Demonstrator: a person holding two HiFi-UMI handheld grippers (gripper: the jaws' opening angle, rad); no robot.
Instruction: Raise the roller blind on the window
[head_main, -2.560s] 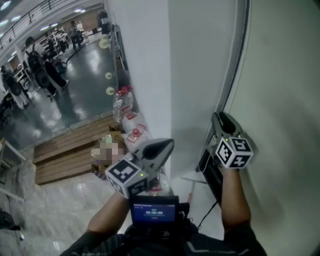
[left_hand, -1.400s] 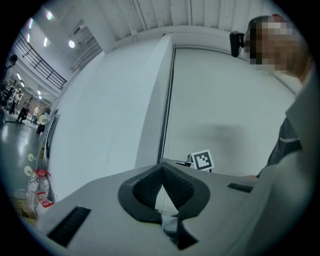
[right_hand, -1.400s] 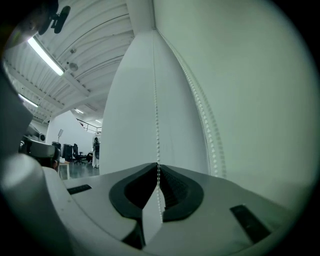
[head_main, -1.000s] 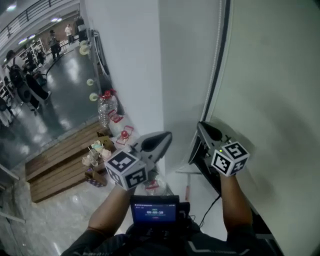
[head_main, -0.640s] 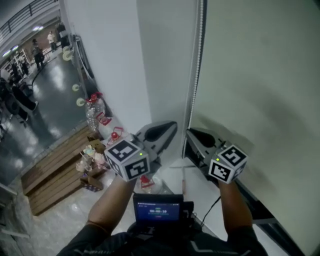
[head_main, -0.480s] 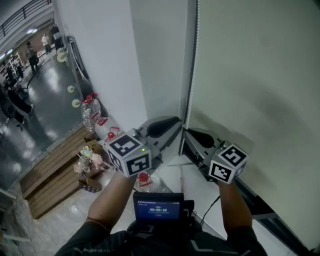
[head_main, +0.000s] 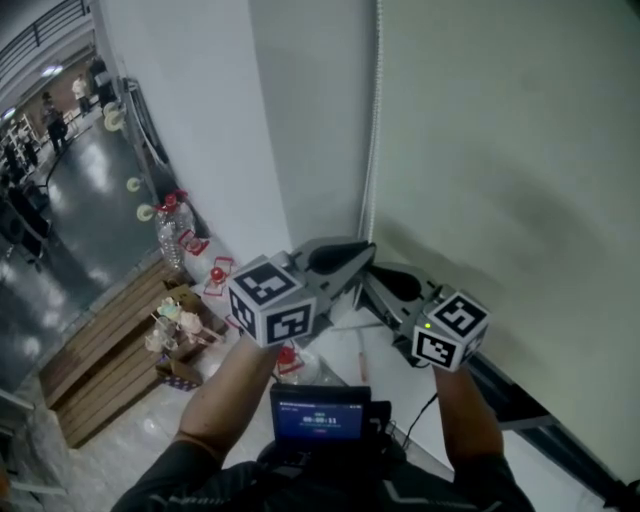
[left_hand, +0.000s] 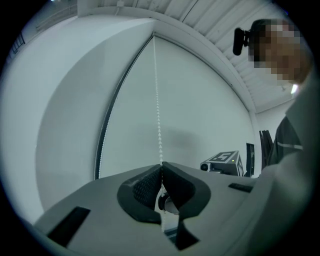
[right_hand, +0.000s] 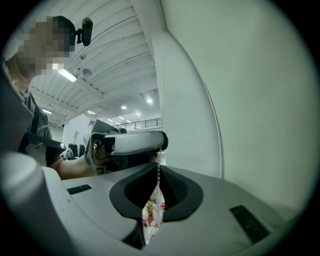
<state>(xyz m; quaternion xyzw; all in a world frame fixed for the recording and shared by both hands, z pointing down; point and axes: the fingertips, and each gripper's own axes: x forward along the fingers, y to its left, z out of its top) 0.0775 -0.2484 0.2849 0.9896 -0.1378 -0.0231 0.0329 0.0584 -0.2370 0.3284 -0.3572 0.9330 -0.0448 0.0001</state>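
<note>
The pale roller blind (head_main: 510, 160) hangs fully down over the window. Its white bead chain (head_main: 375, 130) runs down the blind's left edge. My left gripper (head_main: 362, 252) points level at the chain; in the left gripper view its jaws (left_hand: 161, 167) are shut on the bead chain (left_hand: 156, 100), which rises straight up from the tips. Just below and to the right, my right gripper (head_main: 372, 278) is shut on the same chain. In the right gripper view a strand (right_hand: 159, 172) drops from the left gripper (right_hand: 130, 142) into the closed jaws (right_hand: 158, 170).
A white wall (head_main: 200, 130) stands left of the window, with a white sill (head_main: 400, 375) under the grippers. Below lie water bottles (head_main: 168, 228) with red caps and a wooden pallet (head_main: 100, 375). A small screen (head_main: 322, 415) sits at my chest. People stand far off in the hall.
My left gripper has swung right, up to the bead chain, and now sits just above the right gripper's tips. The right gripper has shifted a little left. The camera has turned towards the blind.
</note>
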